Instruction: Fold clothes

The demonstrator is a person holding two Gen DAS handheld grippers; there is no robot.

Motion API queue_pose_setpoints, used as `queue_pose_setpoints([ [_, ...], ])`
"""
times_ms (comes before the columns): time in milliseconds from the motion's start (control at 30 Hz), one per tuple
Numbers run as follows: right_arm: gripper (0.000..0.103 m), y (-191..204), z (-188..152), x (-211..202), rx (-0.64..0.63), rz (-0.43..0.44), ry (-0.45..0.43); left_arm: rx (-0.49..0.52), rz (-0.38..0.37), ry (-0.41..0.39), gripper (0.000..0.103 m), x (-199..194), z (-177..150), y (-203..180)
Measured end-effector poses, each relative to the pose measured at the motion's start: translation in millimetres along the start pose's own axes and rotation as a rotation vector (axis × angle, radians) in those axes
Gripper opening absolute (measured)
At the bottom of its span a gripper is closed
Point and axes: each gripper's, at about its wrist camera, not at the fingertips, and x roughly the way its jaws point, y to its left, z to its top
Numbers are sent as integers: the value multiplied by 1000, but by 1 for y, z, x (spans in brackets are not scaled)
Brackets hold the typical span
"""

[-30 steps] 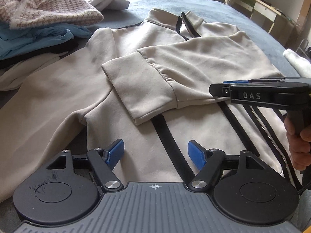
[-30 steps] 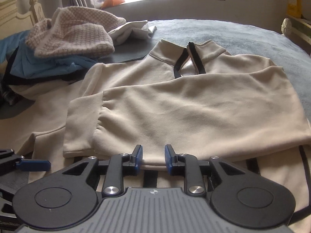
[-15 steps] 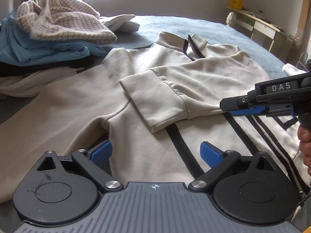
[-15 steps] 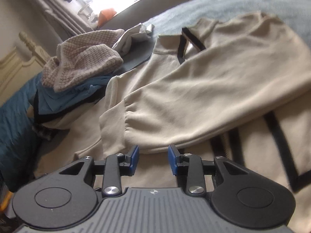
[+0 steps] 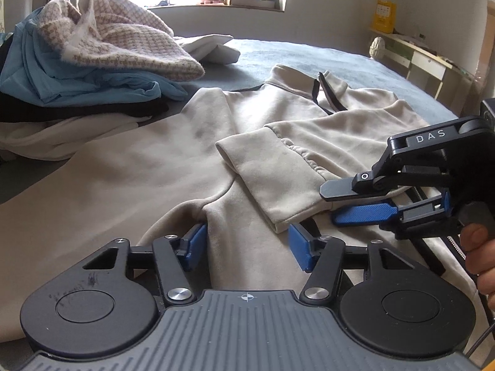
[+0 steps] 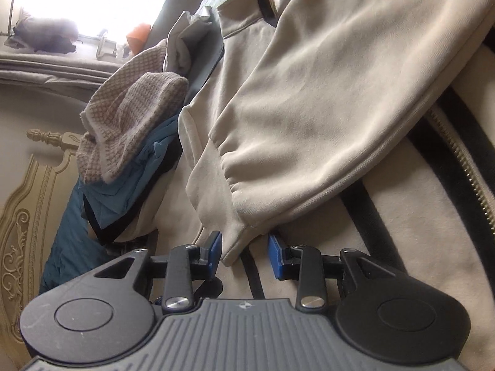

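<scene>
A beige zip-up sweatshirt (image 5: 161, 167) with black stripes lies spread on the bed. One sleeve is folded across its front, with the cuff (image 5: 272, 176) near the middle. My left gripper (image 5: 246, 247) is open, low over the body fabric just in front of the cuff. My right gripper (image 6: 244, 252) is open and rolled on its side, its blue pads either side of the cuff's corner (image 6: 235, 247). In the left wrist view the right gripper (image 5: 340, 204) reaches in from the right, with a person's hand (image 5: 479, 259) on its grip.
A pile of clothes (image 5: 92, 71) stands at the back left: a pink-and-white knit (image 5: 130, 46) over a blue garment and dark and white ones. A carved headboard (image 6: 27, 216) is behind it. A windowsill (image 5: 216, 3) and a shelf (image 5: 423, 58) lie beyond the grey bed.
The right gripper has rolled onto its side and opened wider around the cuff's corner. The left gripper has risen slightly and stayed open.
</scene>
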Motion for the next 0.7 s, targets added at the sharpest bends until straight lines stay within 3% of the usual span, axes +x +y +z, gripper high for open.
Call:
queue_pose_setpoints([
  [133, 34, -5, -2, 8, 73, 31, -23, -13, 1, 0, 54, 6, 0, 5],
  [433, 13, -19, -4, 12, 168, 70, -114, -31, 0, -11, 54, 7, -1, 12],
  [700, 18, -19, -3, 0, 151, 67, -66, -22, -3, -85, 55, -11, 8, 16],
])
